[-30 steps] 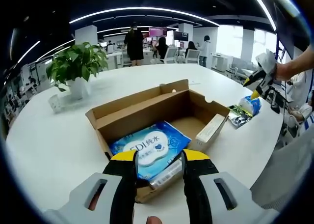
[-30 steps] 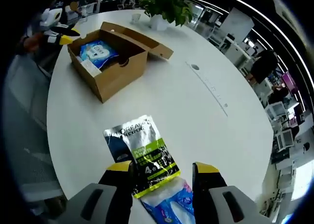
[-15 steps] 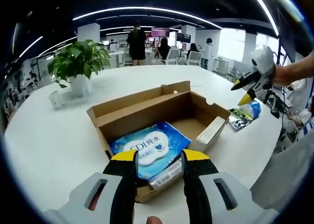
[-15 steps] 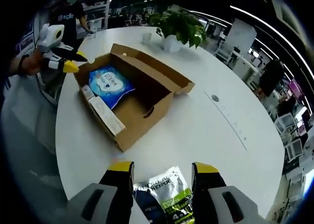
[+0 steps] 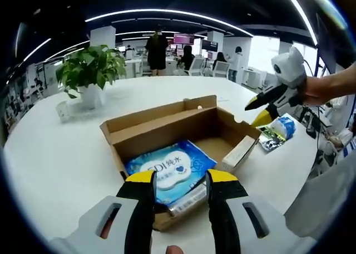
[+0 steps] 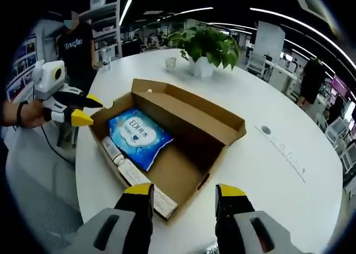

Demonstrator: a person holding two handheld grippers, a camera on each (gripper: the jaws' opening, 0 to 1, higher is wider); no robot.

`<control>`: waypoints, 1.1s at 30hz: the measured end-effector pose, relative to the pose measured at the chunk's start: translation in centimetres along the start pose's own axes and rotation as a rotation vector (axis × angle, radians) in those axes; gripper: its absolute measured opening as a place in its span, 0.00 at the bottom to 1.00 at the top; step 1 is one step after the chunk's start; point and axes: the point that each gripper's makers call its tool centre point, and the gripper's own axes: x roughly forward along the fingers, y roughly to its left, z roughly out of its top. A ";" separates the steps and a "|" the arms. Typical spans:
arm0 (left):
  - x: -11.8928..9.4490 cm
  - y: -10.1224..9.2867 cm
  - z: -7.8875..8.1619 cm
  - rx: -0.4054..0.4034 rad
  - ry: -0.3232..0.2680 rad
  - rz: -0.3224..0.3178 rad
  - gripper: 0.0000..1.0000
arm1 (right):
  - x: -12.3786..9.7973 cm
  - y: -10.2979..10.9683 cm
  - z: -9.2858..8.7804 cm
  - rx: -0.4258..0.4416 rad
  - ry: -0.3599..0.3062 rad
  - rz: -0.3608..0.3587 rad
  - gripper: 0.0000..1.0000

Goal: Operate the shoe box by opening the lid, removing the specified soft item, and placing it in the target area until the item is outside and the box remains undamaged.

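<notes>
An open cardboard shoe box (image 5: 167,126) (image 6: 183,126) stands on the white table with its lid folded back. Inside lies a blue soft wipes pack (image 5: 169,167) (image 6: 138,136), and a long white carton (image 5: 238,149) (image 6: 146,184) leans at one end. My left gripper (image 5: 179,182) is open at the box's near edge, above the pack. My right gripper (image 6: 183,194) is open and empty over the box's end wall. In the left gripper view the right gripper (image 5: 261,110) hovers by the box's far right corner. The left gripper (image 6: 83,110) shows at the box's left end.
Two soft packs, a green-black one (image 5: 271,136) and a blue one (image 5: 285,126), lie on the table right of the box. A potted plant (image 5: 89,70) (image 6: 206,45) and a small glass (image 6: 169,62) stand behind it. People stand in the background; one (image 6: 69,42) is near the table.
My right gripper has swung from above the two packs on the table toward the box, now hovering at its end. My left gripper has stayed at the box's near edge.
</notes>
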 end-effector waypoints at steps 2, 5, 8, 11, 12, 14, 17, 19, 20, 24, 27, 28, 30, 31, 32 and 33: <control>-0.1 0.1 0.0 -0.006 -0.001 0.002 0.35 | 0.7 0.7 0.4 0.024 -0.010 0.016 0.40; -0.1 0.1 0.1 -0.017 -0.006 0.000 0.36 | 1.6 1.5 1.1 0.068 -0.028 0.035 0.40; 0.0 0.1 0.1 -0.015 -0.005 0.000 0.36 | 2.6 2.1 1.8 0.109 -0.042 0.048 0.39; 0.0 -0.1 0.1 -0.015 -0.004 -0.002 0.35 | 3.7 2.8 2.2 0.133 -0.049 0.066 0.38; 0.0 -0.1 0.1 -0.016 -0.005 -0.001 0.35 | 4.0 3.0 2.3 0.142 -0.049 0.074 0.38; -0.1 -0.1 0.2 -0.018 -0.009 -0.001 0.35 | 4.8 3.3 2.4 0.197 -0.056 0.083 0.38; -0.2 0.0 0.2 -0.025 -0.010 -0.001 0.35 | 5.7 3.6 2.6 0.258 -0.069 0.098 0.38; -0.2 0.1 0.2 -0.029 -0.010 0.001 0.35 | 6.3 3.9 2.8 0.302 -0.074 0.108 0.37; -0.3 0.2 0.2 -0.033 -0.011 0.001 0.35 | 6.7 4.0 3.0 0.310 -0.079 0.111 0.37; -0.3 0.1 0.2 -0.039 -0.011 -0.001 0.35 | 7.9 4.2 3.4 0.344 -0.068 0.121 0.35; -0.2 0.1 0.1 -0.039 -0.010 -0.005 0.35 | 8.7 4.7 3.1 0.357 -0.044 0.131 0.33; -0.2 0.1 0.1 -0.039 -0.013 -0.006 0.35 | 9.1 4.8 3.0 0.363 -0.035 0.136 0.32; -0.3 0.0 0.2 -0.040 -0.015 -0.008 0.35 | 10.0 5.0 2.6 0.383 -0.016 0.153 0.31; -0.2 0.0 0.2 -0.041 -0.015 -0.009 0.35 | 10.3 4.9 2.5 0.384 -0.010 0.153 0.31; -0.2 0.0 0.1 -0.043 -0.014 -0.011 0.35 | 10.6 4.9 2.3 0.386 -0.002 0.152 0.30; -0.2 -0.1 0.1 -0.045 -0.013 -0.013 0.35 | 10.8 4.9 2.2 0.392 0.006 0.150 0.30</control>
